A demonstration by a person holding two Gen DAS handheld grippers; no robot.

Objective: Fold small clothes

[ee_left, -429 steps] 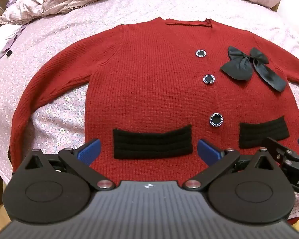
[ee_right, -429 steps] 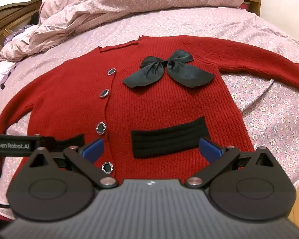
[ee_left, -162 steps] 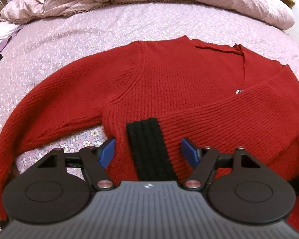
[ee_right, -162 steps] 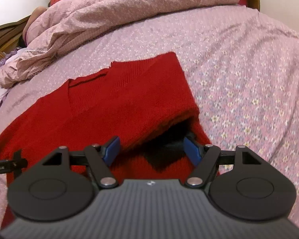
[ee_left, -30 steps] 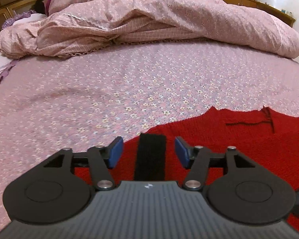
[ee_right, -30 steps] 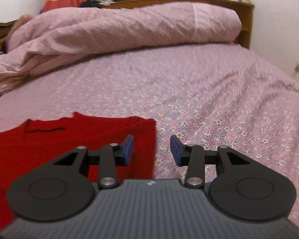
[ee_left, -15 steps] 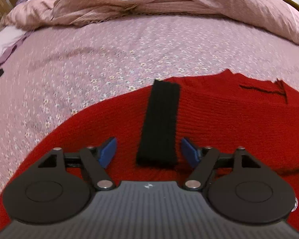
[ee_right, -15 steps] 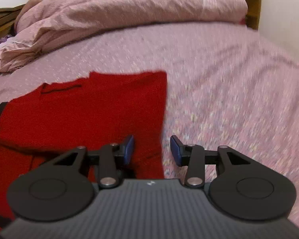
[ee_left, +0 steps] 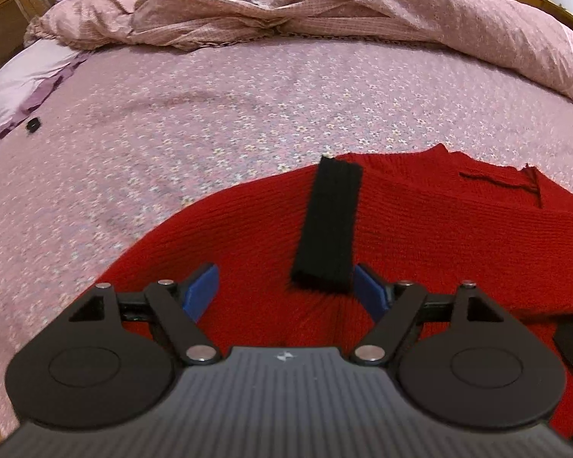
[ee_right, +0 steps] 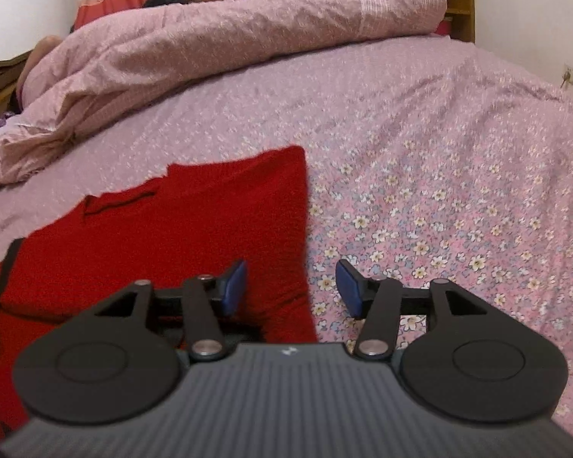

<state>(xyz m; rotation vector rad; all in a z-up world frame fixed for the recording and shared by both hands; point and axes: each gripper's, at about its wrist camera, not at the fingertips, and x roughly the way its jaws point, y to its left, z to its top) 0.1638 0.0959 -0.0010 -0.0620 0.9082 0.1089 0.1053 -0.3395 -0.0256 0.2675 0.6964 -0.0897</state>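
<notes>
A red knit sweater [ee_left: 431, 229] lies folded on the flowered bed sheet [ee_left: 210, 122], with its neckline at the far side. One sleeve is folded across it, and the black cuff [ee_left: 328, 225] rests on top. My left gripper [ee_left: 284, 294] stands open just above the sweater; the cuff's near end lies loose by its right finger. In the right wrist view the sweater [ee_right: 172, 229] fills the lower left. My right gripper [ee_right: 292, 288] straddles the sweater's right edge and its jaws are opening, the pads clear of the cloth.
A bunched pink duvet [ee_left: 324, 7] runs along the far side of the bed. A small black object [ee_left: 32, 125] and a pale pillow [ee_left: 26, 76] lie at the left. A wooden headboard [ee_right: 458, 0] stands at the far right. Bare sheet [ee_right: 439, 171] spreads right of the sweater.
Both grippers have drawn back toward the near side, so more of the sweater shows. The left jaws have widened away from the cuff, and the right jaws have widened.
</notes>
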